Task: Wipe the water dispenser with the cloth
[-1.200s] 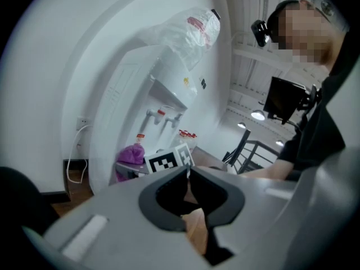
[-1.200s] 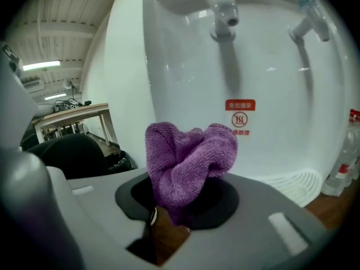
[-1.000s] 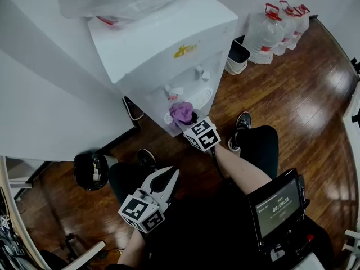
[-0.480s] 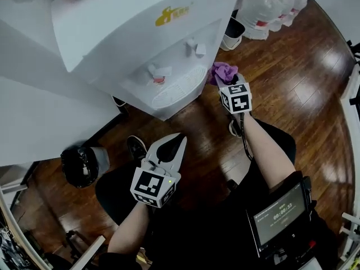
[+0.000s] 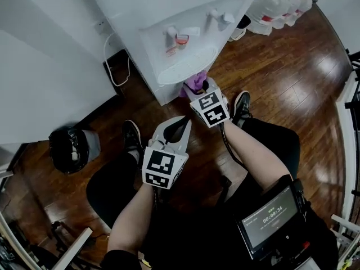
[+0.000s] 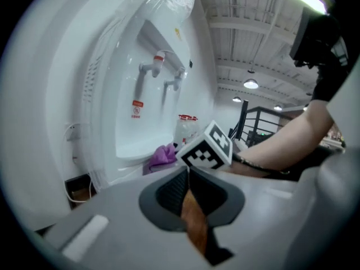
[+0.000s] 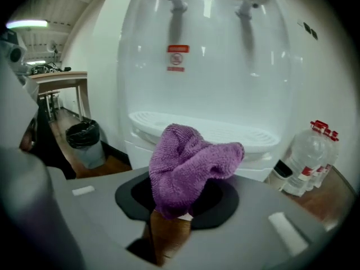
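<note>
The right gripper (image 5: pixel 198 90) has its jaws pinching just a bunched end of the cloth (image 7: pixel 188 162), so rubbing the water dispenser (image 5: pixel 169 16) could tug it free; the left gripper (image 5: pixel 181 125) has its jaws pressed together.

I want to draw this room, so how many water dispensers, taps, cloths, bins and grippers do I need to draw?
water dispenser: 1
taps: 2
purple cloth: 1
black bin: 1
grippers: 2, the left gripper and the right gripper
Total: 7
</note>
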Motion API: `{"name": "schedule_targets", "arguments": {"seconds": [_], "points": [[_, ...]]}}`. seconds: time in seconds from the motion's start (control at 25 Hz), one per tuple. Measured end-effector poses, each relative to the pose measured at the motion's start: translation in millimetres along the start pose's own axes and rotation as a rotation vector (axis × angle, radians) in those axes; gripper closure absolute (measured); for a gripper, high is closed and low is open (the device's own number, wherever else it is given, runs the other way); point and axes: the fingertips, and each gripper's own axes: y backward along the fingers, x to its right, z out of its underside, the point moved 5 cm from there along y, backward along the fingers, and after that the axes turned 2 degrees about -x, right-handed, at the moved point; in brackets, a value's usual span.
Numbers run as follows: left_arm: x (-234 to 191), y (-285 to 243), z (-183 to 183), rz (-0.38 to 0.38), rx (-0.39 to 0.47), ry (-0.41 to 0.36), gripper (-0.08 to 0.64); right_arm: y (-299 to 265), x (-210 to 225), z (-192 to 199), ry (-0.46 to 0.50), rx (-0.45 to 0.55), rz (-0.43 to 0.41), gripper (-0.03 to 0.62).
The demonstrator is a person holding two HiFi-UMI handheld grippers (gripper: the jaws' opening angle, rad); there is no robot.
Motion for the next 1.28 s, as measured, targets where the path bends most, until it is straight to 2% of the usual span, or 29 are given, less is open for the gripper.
{"name": "schedule_targets", "arguments": {"seconds": [0.12, 0.2, 0.28, 0.32, 0.4, 0.56, 0.76, 0.88, 0.96, 1.04, 1.12, 1.2, 1.28], "points": [[-18.1, 20.7, -14.6, -0.061, 0.073, 0.061, 0.547, -5.8, -55.2, -6.0, 0.022, 0.027, -0.124, 0.471], [-32.3, 31.2, -23.5, -0.108, 0.123, 0.073, 0.543, -8.2, -83.9, -15.9, 0.095, 0.057, -0.188, 0.471], [-43.9, 40.7, -20.1, -0.154, 0.120, 0.040, 0.538, -10.0, -105.5, -23.5, 0.212, 0.079, -0.226, 0.471], [-48.6, 44.8, -14.6, -0.170, 0.106, 0.036, 0.538, -11.7, -111.1, -23.8, 0.235, 0.087, -0.241, 0.471], [-54.9, 48.9, -4.2, -0.182, 0.084, 0.062, 0.538, -16.1, -106.8, -17.0, 0.200, 0.095, -0.254, 0.471], [-58.8, 38.9, -0.4, -0.181, 0.080, 0.086, 0.538, -23.3, -56.1, 8.5, 0.098, 0.073, -0.204, 0.471], [-60.6, 13.5, 7.5, -0.245, 0.052, 0.019, 0.537, -27.4, 46.7, 59.9, -0.107, 0.001, -0.074, 0.471], [-64.9, -8.0, 30.5, -0.252, -0.045, 0.009, 0.537, -19.3, 102.7, 83.1, -0.208, -0.033, 0.023, 0.471], [-66.8, -22.3, 45.1, -0.235, -0.128, 0.044, 0.537, -16.7, 126.0, 88.9, -0.246, -0.036, 0.070, 0.471], [-67.9, -34.8, 53.8, -0.220, -0.180, 0.088, 0.537, -20.9, 132.6, 89.3, -0.251, -0.039, 0.084, 0.469], [-70.5, -44.2, 56.6, -0.219, -0.201, 0.099, 0.538, -32.2, 125.2, 87.3, -0.214, -0.061, 0.083, 0.469], [-74.7, -48.0, 56.4, -0.236, -0.205, 0.077, 0.538, -45.1, 105.1, 86.9, -0.149, -0.109, 0.077, 0.468], [-80.0, -46.9, 58.2, -0.259, -0.209, 0.064, 0.538, -55.2, 66.7, 84.4, -0.079, -0.145, 0.006, 0.468]]}}
